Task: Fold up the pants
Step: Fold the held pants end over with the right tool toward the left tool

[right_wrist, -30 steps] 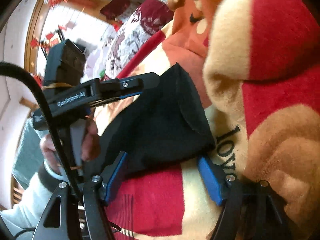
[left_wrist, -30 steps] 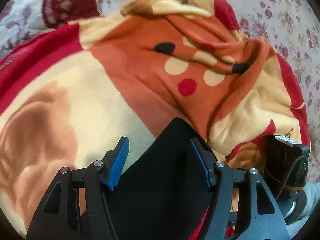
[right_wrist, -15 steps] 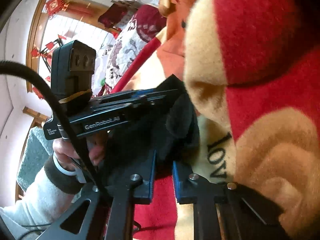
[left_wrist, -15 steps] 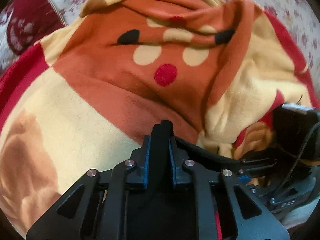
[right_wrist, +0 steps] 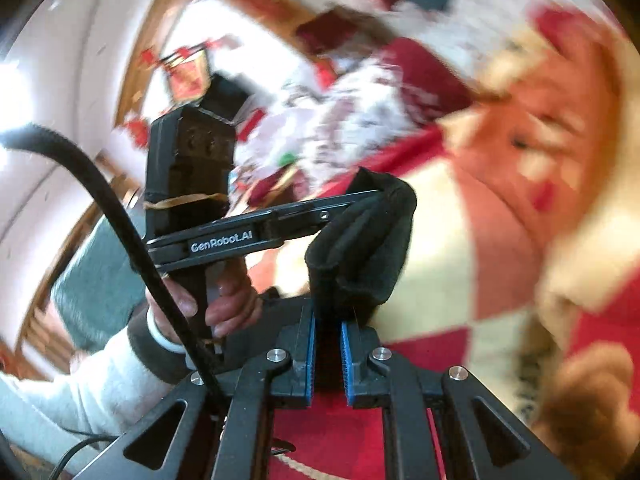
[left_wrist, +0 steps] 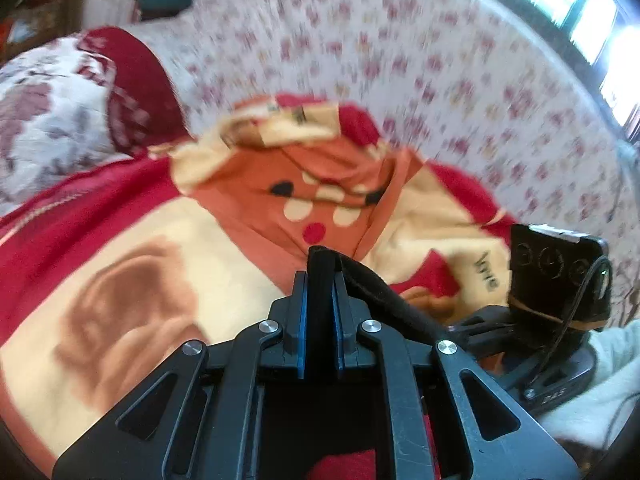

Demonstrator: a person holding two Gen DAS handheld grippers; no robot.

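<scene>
The black pants (left_wrist: pixel 372 292) hang as a bunched strip between my two grippers, lifted above the bed. My left gripper (left_wrist: pixel 320 276) is shut on one end of the fabric, which stands up between its blue pads. My right gripper (right_wrist: pixel 328 332) is shut on the other end, where the pants (right_wrist: pixel 360 248) bulge above the pads. In the right wrist view the left gripper (right_wrist: pixel 360 198) comes in from the left and pinches the same bundle. Both views are motion-blurred.
A red, orange and cream cartoon blanket (left_wrist: pixel 120 260) covers the bed below. A floral bedspread (left_wrist: pixel 400 60) and a dark red patterned pillow (left_wrist: pixel 80 92) lie behind it. The right gripper's body and the person's sleeve (left_wrist: pixel 560 280) are at right. A window (left_wrist: pixel 580 0) is far right.
Both grippers closed on the black pants from open, then lifted them up and back from the blanket. The views now tilt up to show more of the bed and room.
</scene>
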